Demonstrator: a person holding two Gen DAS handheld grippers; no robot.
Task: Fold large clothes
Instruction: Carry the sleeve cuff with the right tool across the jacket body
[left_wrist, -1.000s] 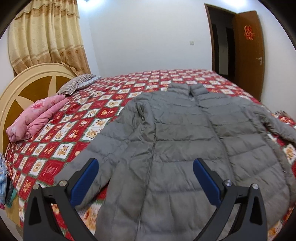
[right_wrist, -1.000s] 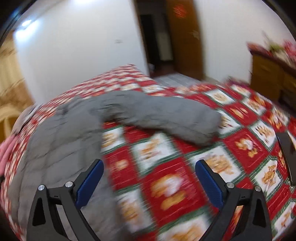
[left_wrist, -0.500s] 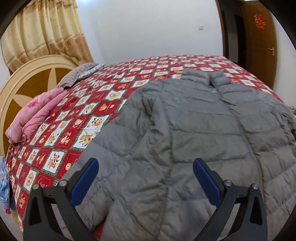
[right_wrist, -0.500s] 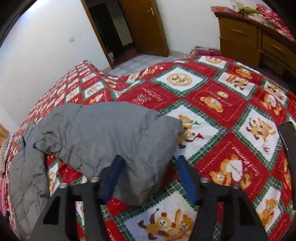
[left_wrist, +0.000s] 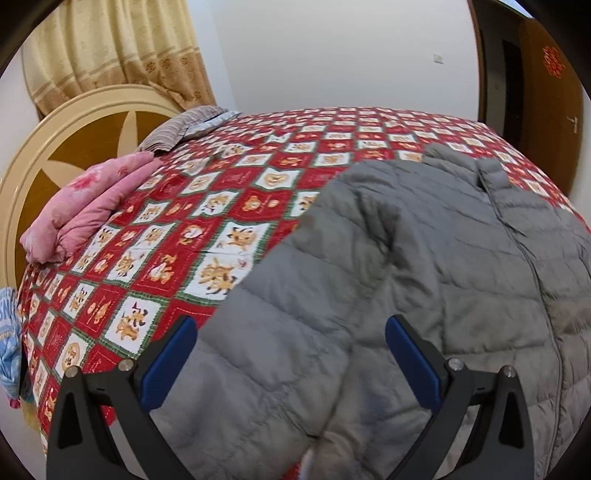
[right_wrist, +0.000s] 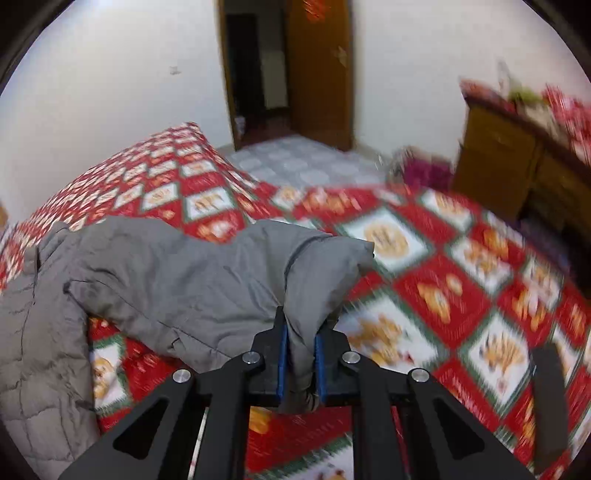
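Since a second ago, right gripper (right_wrist: 301, 352) has clamped the jacket (left_wrist: 424, 280) sleeve (right_wrist: 229, 273); left gripper (left_wrist: 291, 354) hovers wide open

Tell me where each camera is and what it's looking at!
Left wrist: on the left gripper, open above the grey jacket, facing the headboard and curtain.
Right wrist: on the right gripper, shut on the jacket's sleeve, facing the doorway and dresser.
Both show the jacket and red quilt.
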